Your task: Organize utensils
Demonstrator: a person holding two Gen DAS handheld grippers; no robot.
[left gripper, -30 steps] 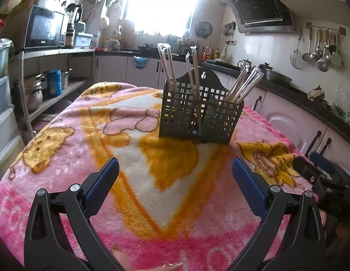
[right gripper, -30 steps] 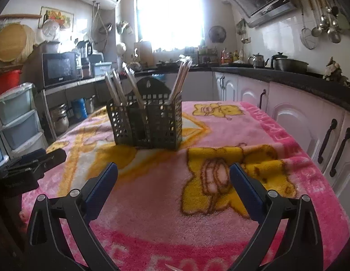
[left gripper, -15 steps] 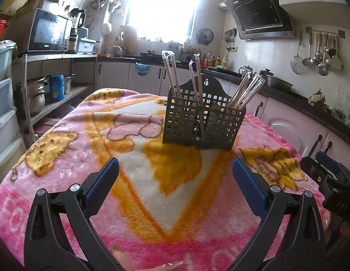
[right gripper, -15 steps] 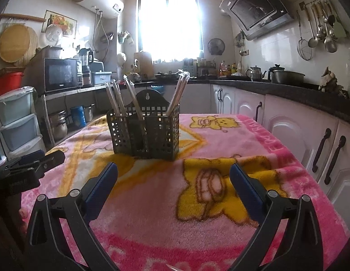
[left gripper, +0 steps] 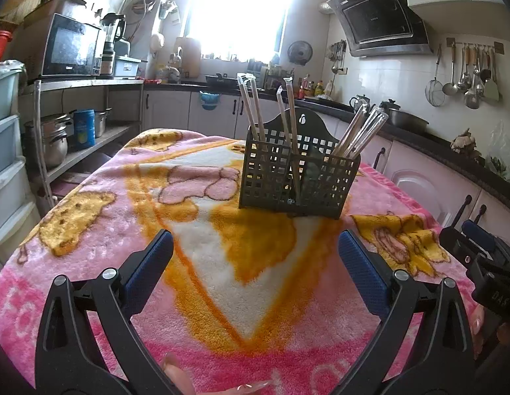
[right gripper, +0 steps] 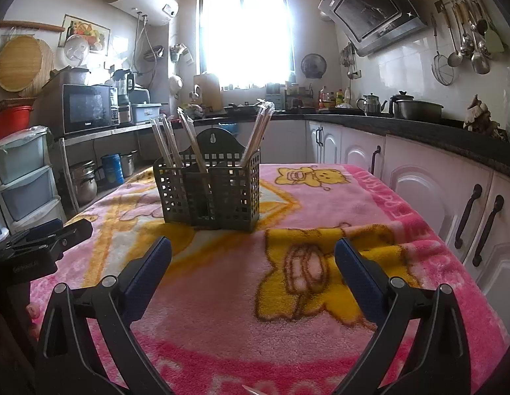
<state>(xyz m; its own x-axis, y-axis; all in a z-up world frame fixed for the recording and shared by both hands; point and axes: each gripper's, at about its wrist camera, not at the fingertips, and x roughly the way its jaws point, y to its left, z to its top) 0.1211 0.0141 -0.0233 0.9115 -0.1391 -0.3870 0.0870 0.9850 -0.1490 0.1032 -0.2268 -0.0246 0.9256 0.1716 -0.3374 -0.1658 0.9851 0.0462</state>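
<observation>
A dark grid utensil holder [left gripper: 297,177] [right gripper: 210,191] stands upright on the pink and yellow blanket [left gripper: 222,263] [right gripper: 304,230] that covers the table. Several wrapped chopstick pairs [left gripper: 251,108] [right gripper: 258,135] stick up from its compartments. My left gripper [left gripper: 255,247] is open, empty, and hovers well short of the holder. In the right wrist view my right gripper [right gripper: 253,253] is likewise open and empty, also at a distance from the holder. The right gripper shows at the left wrist view's right edge [left gripper: 478,256]; the left one appears at the right wrist view's left edge [right gripper: 41,240].
Kitchen cabinets and a dark counter [right gripper: 419,131] run along the right side. A shelf with a microwave [right gripper: 87,108] and pots, plus plastic drawers [right gripper: 21,177], stand on the left. Ladles hang on the wall [left gripper: 465,75]. A person's fingertips [left gripper: 176,372] show at the bottom.
Both grippers have tilted upward a little and drawn slightly back, so the holder sits lower in each view. Both stay open and empty.
</observation>
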